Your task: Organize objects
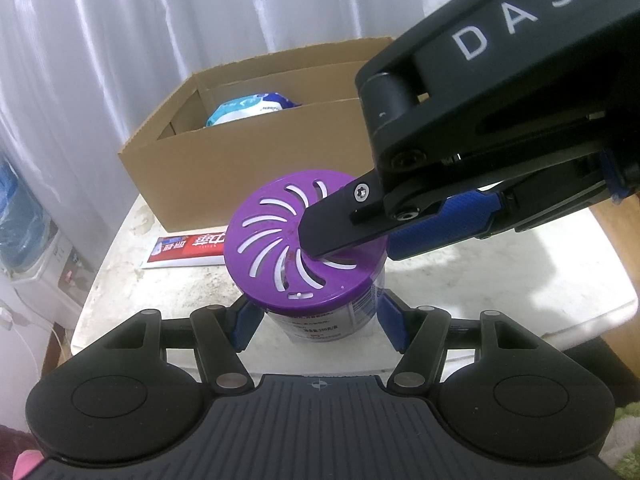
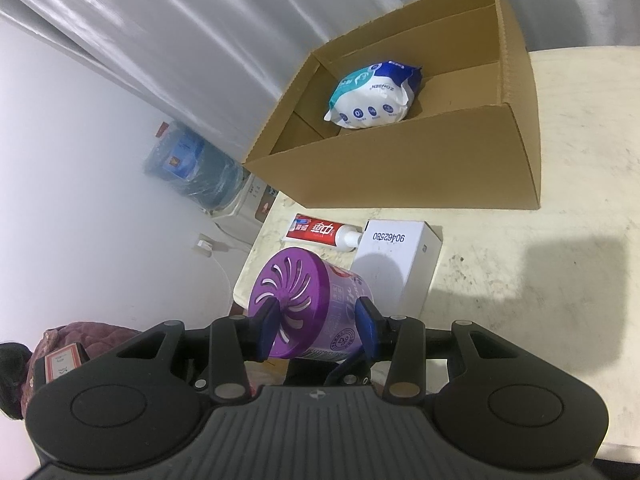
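The pale table [image 2: 540, 280] carries everything, with the open cardboard box [image 2: 400, 172] at its 12 o'clock end and 1 white-and-blue wipes packet [image 2: 374, 94] already lying inside. Below the box, at about 9 o'clock from the white carton [image 2: 400, 256], lies the red toothpaste tube [image 2: 316, 232]. Nearest the cameras, at 6 o'clock, is the purple-lidded air freshener jar [image 1: 306, 240].

Both tools are on that jar. The left gripper [image 1: 312, 320] has its 2 blue pads clamped against the jar's clear body, roughly half closed. The right gripper [image 2: 316, 320] is narrowed further, 1 finger across the slotted lid and the other on the jar's side.

This looks like a handover or a regrasp before boxing. Next, 1 tool should let go so the other can carry the jar toward 12 o'clock and lower it beside the packet.
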`<state>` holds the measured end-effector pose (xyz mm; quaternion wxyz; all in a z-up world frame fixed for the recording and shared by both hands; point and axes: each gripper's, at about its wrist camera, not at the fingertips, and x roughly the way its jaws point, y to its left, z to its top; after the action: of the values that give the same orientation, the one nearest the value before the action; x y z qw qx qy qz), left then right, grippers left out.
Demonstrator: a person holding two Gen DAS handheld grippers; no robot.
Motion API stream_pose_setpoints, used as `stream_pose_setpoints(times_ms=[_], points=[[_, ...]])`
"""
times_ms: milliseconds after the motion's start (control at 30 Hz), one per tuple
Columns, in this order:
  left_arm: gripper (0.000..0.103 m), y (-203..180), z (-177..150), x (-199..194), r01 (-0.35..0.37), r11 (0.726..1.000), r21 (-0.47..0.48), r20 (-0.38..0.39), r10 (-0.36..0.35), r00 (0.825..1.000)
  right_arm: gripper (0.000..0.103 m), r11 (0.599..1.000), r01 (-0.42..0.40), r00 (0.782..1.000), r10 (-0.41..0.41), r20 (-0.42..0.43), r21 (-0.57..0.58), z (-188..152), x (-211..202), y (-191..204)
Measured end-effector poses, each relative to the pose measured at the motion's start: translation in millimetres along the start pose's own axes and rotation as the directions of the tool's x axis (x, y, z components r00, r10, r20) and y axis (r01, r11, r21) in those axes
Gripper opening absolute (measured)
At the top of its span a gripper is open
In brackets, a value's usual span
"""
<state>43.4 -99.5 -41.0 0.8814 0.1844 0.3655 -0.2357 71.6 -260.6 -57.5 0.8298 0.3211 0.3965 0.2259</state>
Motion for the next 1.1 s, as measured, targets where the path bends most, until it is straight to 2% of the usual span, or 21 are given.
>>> stream_pose_setpoints(times_ms=[700,933,1100], points=[[0.062,3,1,-9,0.004,1.0,0.015,0.024,-0.004,1.0,0.045,1.0,-0.013,1.0,0.013,0.024,-0.014,0,-8,0],[0.062,14,21,-15,-0.003,1.0,0.027,0.085,0.001,0.996,0.046,0.998,-0.023,0.997,0.027,0.07,-0.059,14,-22,17],[0.062,29,51,-16,-0.006,0.999,0.046,0.139,0.0,0.99,0.046,0.994,-0.033,0.992,0.046,0.12,-0.105,35,-32,33]])
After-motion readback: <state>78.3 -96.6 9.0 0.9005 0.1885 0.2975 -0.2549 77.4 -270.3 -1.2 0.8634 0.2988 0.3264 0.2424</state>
